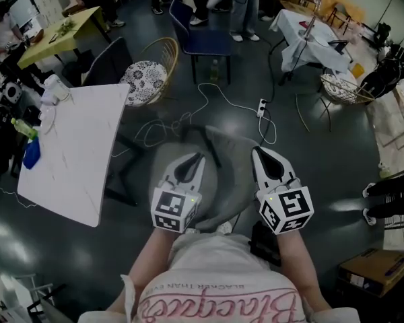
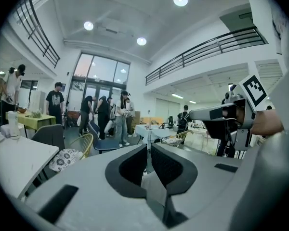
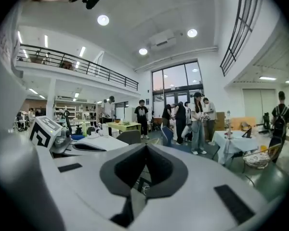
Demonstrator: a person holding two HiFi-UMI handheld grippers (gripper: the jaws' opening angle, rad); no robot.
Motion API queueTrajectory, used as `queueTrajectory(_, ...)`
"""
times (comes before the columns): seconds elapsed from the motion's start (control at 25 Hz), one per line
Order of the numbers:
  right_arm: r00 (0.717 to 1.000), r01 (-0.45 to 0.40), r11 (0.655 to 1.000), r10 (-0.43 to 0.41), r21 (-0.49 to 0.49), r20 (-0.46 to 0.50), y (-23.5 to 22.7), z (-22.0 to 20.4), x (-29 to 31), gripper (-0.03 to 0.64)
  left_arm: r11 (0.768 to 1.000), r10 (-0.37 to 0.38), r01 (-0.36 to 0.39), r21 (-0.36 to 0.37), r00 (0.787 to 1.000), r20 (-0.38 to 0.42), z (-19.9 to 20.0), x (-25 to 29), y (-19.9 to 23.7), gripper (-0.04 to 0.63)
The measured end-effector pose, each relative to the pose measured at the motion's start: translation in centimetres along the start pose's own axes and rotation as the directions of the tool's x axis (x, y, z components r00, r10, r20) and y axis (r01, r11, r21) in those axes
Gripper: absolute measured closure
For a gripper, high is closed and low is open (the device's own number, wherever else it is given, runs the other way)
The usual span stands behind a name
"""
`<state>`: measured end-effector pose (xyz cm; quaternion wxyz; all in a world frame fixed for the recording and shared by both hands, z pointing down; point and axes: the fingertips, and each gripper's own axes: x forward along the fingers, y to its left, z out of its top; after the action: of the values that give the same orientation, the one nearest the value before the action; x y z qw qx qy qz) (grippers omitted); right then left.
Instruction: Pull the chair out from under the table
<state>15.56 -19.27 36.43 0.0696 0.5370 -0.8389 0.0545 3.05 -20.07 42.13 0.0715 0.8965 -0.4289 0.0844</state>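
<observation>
A grey chair (image 1: 222,180) stands on the dark floor, out beside the right edge of the white table (image 1: 74,153). It looks blurred under my two grippers. Both grippers are raised in front of the person, above the chair and apart from it. The left gripper (image 1: 196,157) (image 2: 149,146) has its jaws together and holds nothing. The right gripper (image 1: 258,152) (image 3: 146,146) is shut and empty too. Both point nearly level across the hall. The chair does not show in either gripper view.
On the table lie a green bottle (image 1: 23,128) and a blue item. Beyond it stand a rattan chair with a patterned cushion (image 1: 145,79) and a blue chair (image 1: 202,42). Cables and a power strip (image 1: 261,106) lie on the floor ahead. A cardboard box (image 1: 377,271) sits at right; people stand at the back.
</observation>
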Motion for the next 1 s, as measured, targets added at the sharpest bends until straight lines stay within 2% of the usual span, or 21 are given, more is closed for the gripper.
queueTrajectory(0.2, 0.994, -0.074, 0.997, 0.076, -0.033, 0.080, 3.4, 2.1, 0.1, 0.614, 0.998, -0.020, 0.014, 0.064, 0.996, 0.085, 2.7, -0.9, -1.0, 0.591)
queueTrajectory(0.4, 0.980, -0.169, 0.984, 0.174, -0.058, 0.099, 6.7, 1.5, 0.8, 0.614, 0.994, -0.041, 0.026, 0.107, 0.990, 0.134, 4.0, -1.3, -1.9, 0.591)
queueTrajectory(0.52, 0.979, -0.168, 0.985, 0.172, -0.041, 0.113, 7.6, 0.7, 1.0, 0.614, 0.992, -0.052, 0.034, 0.119, 0.988, 0.148, 4.1, -1.6, -2.3, 0.591)
queueTrajectory(0.68, 0.980, -0.155, 0.986, 0.162, -0.067, 0.118, 8.6, -0.5, 1.0, 0.614, 0.992, -0.062, 0.043, 0.118, 0.986, 0.155, 3.9, -1.8, -2.9, 0.591)
queueTrajectory(1.0, 0.980, -0.148, 0.985, 0.158, -0.091, 0.119, 9.6, -0.5, 1.2, 0.614, 0.991, -0.075, 0.056, 0.118, 0.983, 0.166, 3.8, -2.1, -3.5, 0.591)
